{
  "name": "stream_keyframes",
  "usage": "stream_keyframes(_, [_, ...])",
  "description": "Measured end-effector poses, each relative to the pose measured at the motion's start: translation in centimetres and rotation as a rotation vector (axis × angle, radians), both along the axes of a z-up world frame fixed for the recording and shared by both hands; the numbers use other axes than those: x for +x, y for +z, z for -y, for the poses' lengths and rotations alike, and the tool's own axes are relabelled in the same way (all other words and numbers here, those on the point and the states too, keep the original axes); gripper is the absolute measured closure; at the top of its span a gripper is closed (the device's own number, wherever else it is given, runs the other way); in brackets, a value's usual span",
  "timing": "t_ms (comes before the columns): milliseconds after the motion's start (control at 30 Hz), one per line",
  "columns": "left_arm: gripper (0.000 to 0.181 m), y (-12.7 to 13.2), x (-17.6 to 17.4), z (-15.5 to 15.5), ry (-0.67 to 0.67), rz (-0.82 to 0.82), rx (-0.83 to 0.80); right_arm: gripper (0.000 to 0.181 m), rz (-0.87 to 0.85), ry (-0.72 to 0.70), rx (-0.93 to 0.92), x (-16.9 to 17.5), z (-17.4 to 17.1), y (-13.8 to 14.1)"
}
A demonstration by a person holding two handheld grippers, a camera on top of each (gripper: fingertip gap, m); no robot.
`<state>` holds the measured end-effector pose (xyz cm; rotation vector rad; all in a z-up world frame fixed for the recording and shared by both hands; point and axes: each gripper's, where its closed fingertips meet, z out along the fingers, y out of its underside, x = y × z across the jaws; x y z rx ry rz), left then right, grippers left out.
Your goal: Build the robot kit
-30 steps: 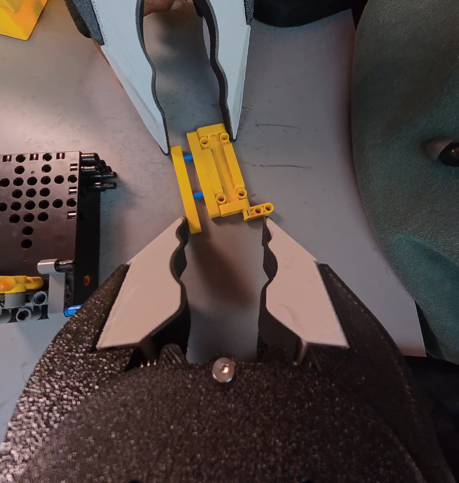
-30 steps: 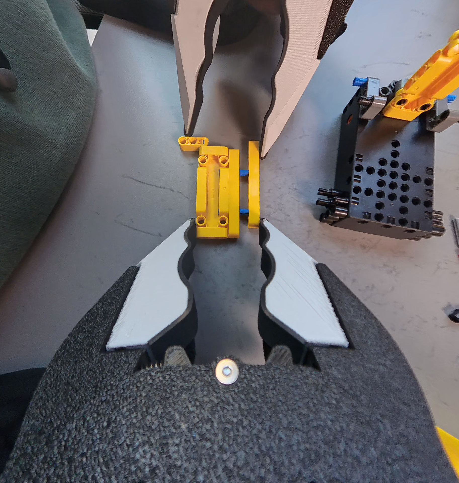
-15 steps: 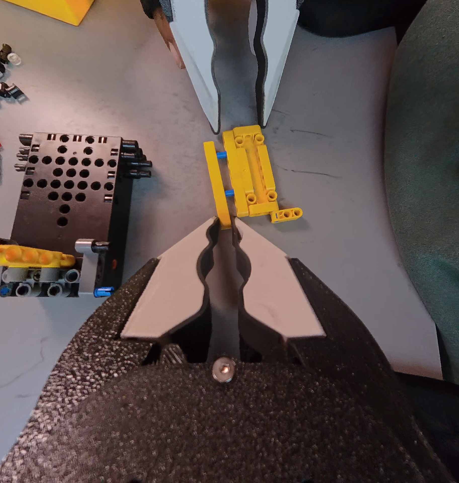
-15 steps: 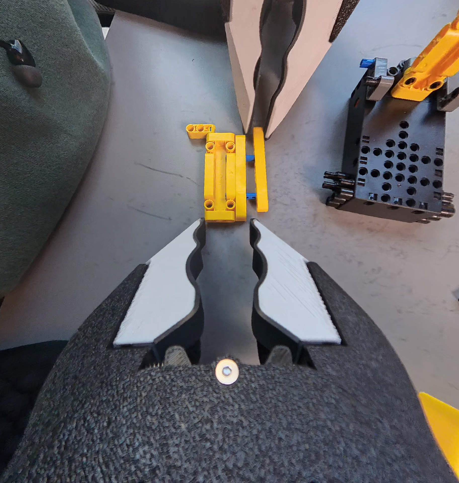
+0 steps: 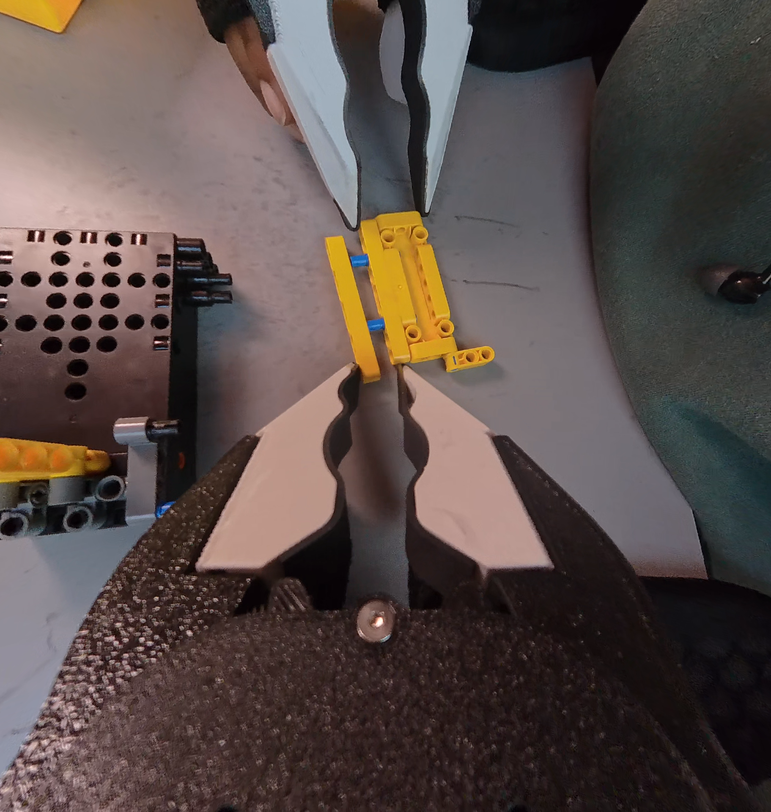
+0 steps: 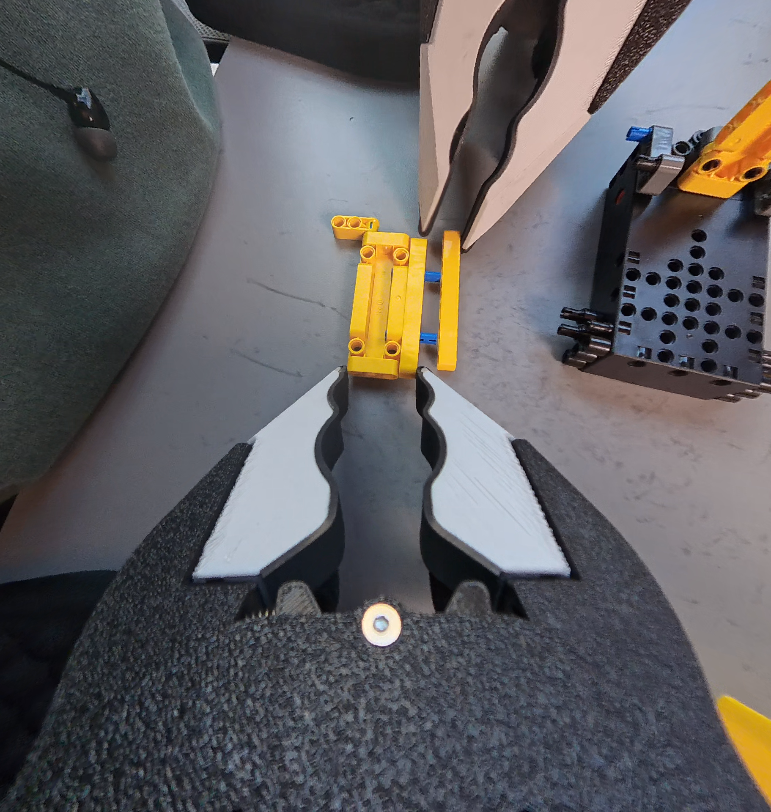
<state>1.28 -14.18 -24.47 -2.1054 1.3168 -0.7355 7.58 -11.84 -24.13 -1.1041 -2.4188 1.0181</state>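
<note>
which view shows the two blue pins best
The left wrist view: both blue pins bridge an open gap between the thin yellow beam and the yellow frame. The right wrist view shows them too, foreshortened and shorter.

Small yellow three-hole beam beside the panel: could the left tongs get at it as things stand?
Probably yes. The small three-hole beam lies on bare table just right of the left tongs, whose jaws are slightly parted. Nothing covers it; only the yellow panel assembly touches one end.

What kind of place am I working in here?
Likely a hobby or lab workbench: a grey tabletop with a yellow building-block assembly, a black perforated block frame, and a green upholstered seat alongside.
</note>
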Motion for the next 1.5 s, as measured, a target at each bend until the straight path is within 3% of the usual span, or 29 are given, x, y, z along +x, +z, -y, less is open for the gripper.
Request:
stream_keyframes(333, [0.151,0.3,0.1,0.6,-0.05,0.051,-0.081,0.15,0.027,-0.032,0.023,-0.5,-0.5,-0.4])
stream_keyframes(433, [0.142,0.5,-0.2,0.2,-0.031,0.061,-0.076,0.142,0.036,-0.04,0.029,-0.4,-0.8,-0.4])
stream_keyframes(600, [0.139,0.6,-0.1,0.1,-0.035,0.053,-0.072,0.143,-0.017,-0.081,-0.013,-1.4,-2.2,1.1])
stream_keyframes(833, [0.15,0.6,-0.7,-0.4,-0.013,0.037,-0.045,0.155,0.007,-0.062,0.1,-3.5,-3.1,-0.2])
stream_keyframes(967, [0.16,0.3,-0.9,-0.7,-0.003,0.022,-0.042,0.175,0.035,-0.033,0.102,-3.4,-3.3,-0.3])
stream_keyframes(1500, [0.174,0.4,-0.6,-0.8,-0.035,0.029,-0.047,0.175,0.088,0.014,0.061,-2.1,-2.6,-0.3])
